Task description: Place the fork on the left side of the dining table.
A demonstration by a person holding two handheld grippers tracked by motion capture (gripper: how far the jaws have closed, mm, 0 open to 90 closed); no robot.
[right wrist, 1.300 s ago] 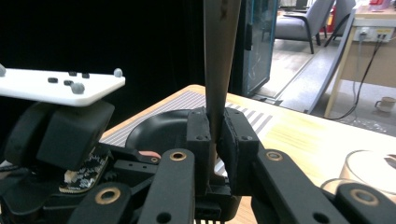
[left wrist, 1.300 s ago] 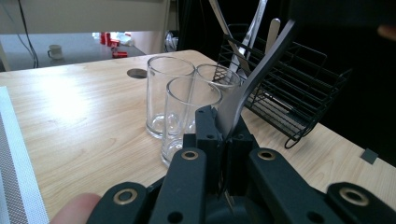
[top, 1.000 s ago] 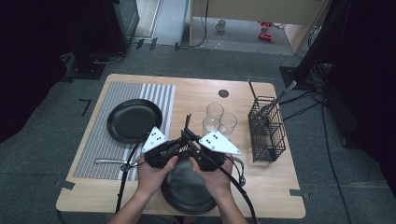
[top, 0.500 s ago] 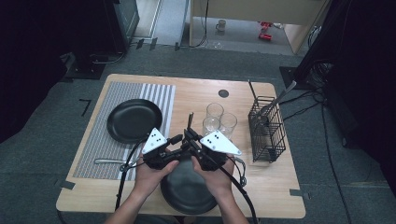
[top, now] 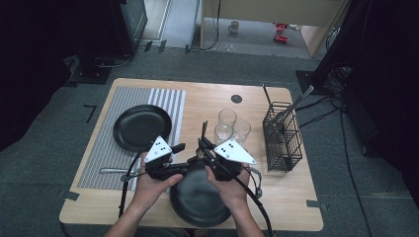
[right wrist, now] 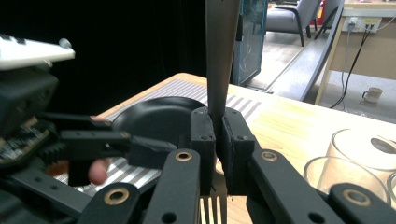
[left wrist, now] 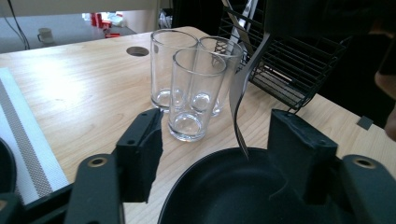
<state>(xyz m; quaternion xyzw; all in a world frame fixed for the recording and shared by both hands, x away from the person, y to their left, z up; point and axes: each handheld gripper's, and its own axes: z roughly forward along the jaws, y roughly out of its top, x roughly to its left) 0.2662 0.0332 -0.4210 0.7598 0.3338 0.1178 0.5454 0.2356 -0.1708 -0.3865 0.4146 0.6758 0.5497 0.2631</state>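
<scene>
High view puts your two hands together at the near middle of the table (top: pixel 207 101), just above the near black plate (top: pixel 197 202). Your right gripper (top: pixel 203 144) is clamped on a fork (top: pixel 204 129): in the right gripper view its jaws press flat on the metal handle (right wrist: pixel 219 56), which rises straight up between them, while the tines (right wrist: pixel 211 210) show below the pads. In the left gripper view that same fork (left wrist: pixel 243 93) hangs tines down, its tips over the far rim of the near plate (left wrist: pixel 224 186).

Your left gripper (top: pixel 182 147) has just been opening; its jaws now stand moderately wide with nothing pressed between them, the fork in the gap but clear of both pads (left wrist: pixel 140 154).

Three clear glasses (top: pixel 229 127) stand clustered just beyond the grippers, touching or nearly so. To their right a black wire basket (top: pixel 281 143) holds upright cutlery. On the left, a second black plate (top: pixel 142 126) rests on a striped grey mat (top: pixel 111 148), and a piece of cutlery (top: pixel 114 170) lies on the mat near your left hand (top: pixel 150 185).

No brand, label or readable writing appears on any item; the white plates on your grippers carry only black dots.
</scene>
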